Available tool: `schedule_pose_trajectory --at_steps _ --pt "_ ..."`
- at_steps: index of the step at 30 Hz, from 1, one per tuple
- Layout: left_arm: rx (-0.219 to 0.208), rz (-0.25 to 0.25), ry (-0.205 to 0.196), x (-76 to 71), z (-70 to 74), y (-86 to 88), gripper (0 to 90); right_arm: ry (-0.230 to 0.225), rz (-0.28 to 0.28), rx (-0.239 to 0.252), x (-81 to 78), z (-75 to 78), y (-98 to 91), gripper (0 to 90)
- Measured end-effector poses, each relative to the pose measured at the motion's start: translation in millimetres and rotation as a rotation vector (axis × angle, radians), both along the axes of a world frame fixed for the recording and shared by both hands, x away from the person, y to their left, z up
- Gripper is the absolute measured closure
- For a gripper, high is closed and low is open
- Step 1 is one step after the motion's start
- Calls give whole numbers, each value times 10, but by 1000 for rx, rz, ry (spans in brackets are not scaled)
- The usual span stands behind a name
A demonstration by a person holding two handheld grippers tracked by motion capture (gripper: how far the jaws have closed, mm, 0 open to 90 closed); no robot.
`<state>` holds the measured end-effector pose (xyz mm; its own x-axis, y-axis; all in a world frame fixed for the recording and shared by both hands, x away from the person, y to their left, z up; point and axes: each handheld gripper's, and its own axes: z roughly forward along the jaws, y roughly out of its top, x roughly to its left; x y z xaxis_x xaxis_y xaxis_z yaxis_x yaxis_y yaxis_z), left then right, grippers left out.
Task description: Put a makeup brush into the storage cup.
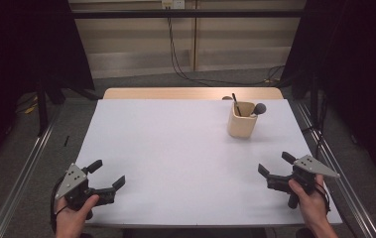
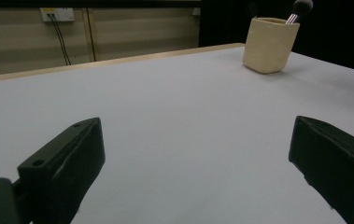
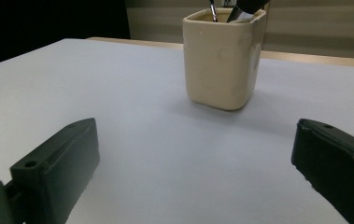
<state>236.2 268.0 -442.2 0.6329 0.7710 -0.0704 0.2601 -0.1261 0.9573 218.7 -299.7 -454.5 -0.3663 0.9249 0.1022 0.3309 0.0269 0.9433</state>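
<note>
Both the left gripper (image 1: 105,175) and right gripper (image 1: 274,166) sat wide open, holding nothing, well short of the cup (image 1: 241,121); next, probably, the right should reach for a brush (image 1: 260,108)

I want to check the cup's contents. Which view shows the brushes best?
The high view: it looks down into the cream square ceramic cup, showing both brushes. The right gripper view cuts them off; the left shows one tip.

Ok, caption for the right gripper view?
Open jaws face a cream holder with brushes on the white table.
</note>
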Motion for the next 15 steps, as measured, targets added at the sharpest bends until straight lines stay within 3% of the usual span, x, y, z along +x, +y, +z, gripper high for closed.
schedule_pose_trajectory --at_steps 6,15 --pt "-1 -3 4 2 -5 -3 36 0 -1 11 -69 -8 -26 6" --pt "-6 2 8 9 -2 21 36 -15 -2 16 -46 -9 -42 6"
